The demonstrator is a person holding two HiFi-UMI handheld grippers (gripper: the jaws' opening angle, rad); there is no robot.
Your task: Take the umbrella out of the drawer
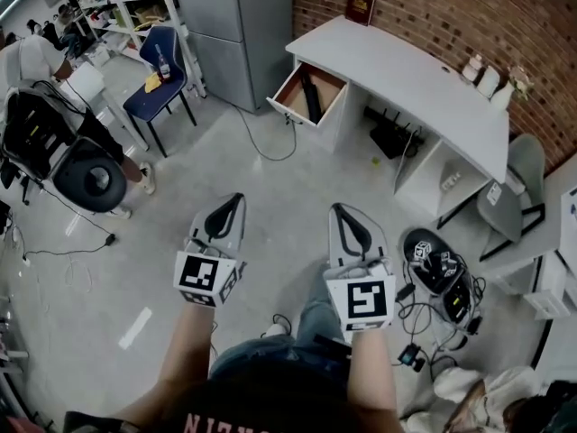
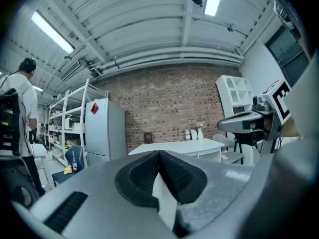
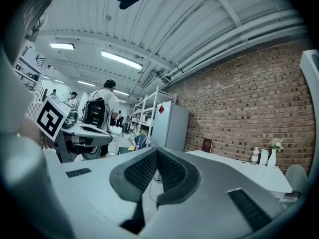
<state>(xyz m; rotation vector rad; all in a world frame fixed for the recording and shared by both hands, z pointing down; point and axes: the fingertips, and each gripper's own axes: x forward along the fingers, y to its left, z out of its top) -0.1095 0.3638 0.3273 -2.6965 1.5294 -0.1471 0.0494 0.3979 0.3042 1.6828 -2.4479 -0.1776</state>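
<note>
Left gripper and right gripper: closed, empty — well apart from the open drawer. Approach squarely; open jaws before the umbrella.

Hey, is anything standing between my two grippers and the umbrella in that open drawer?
Nothing visible does. Bare floor lies between the left gripper, the right gripper and the open drawer holding the umbrella. A thin cable loops on the floor just before the drawer, and a blue chair stands off to the left.
</note>
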